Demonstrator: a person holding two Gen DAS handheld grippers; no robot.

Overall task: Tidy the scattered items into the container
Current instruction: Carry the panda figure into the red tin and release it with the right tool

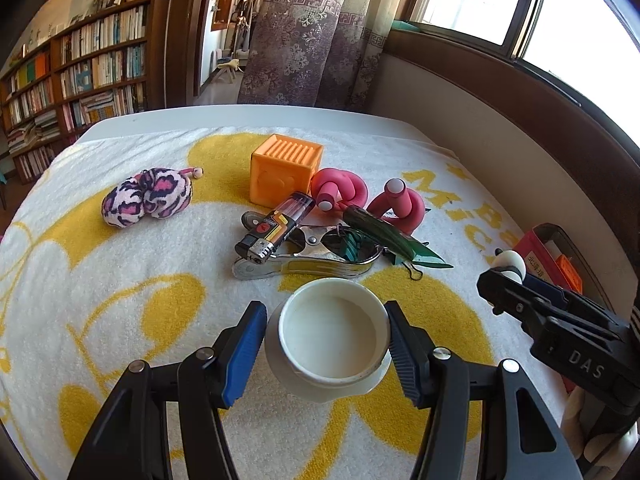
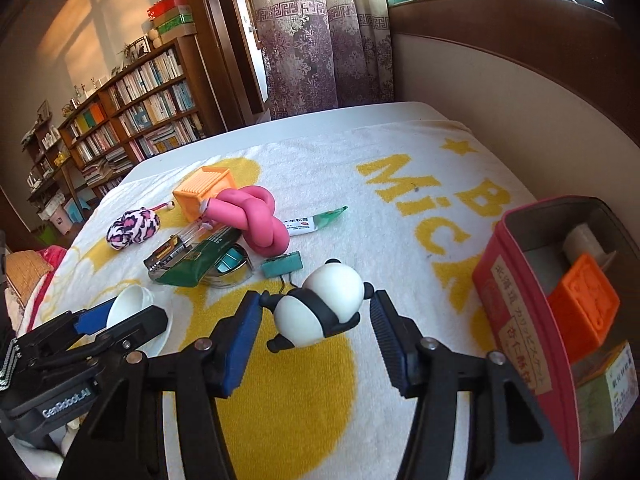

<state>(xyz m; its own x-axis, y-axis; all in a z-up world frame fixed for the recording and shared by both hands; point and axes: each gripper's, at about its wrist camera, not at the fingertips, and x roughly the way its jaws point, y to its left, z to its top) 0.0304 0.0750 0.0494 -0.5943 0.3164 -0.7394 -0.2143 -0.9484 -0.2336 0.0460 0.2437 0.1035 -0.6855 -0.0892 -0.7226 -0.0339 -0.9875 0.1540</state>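
Right gripper (image 2: 316, 316) is clamped on the panda toy (image 2: 320, 312), just left of the red tin (image 2: 520, 280): clear its rim before releasing. Left gripper (image 1: 326, 344) grips the white cup (image 1: 328, 340), farther left.

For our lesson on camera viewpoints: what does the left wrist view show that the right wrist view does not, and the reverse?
Only the left wrist view looks straight down into the white cup, which sits between the left tongs.

Only the right wrist view shows inside the red tin, where an orange block lies, and the whole panda toy between the right tongs.

Both show the yellow-patterned towel, orange cube, pink foam knot and leopard-print plush.
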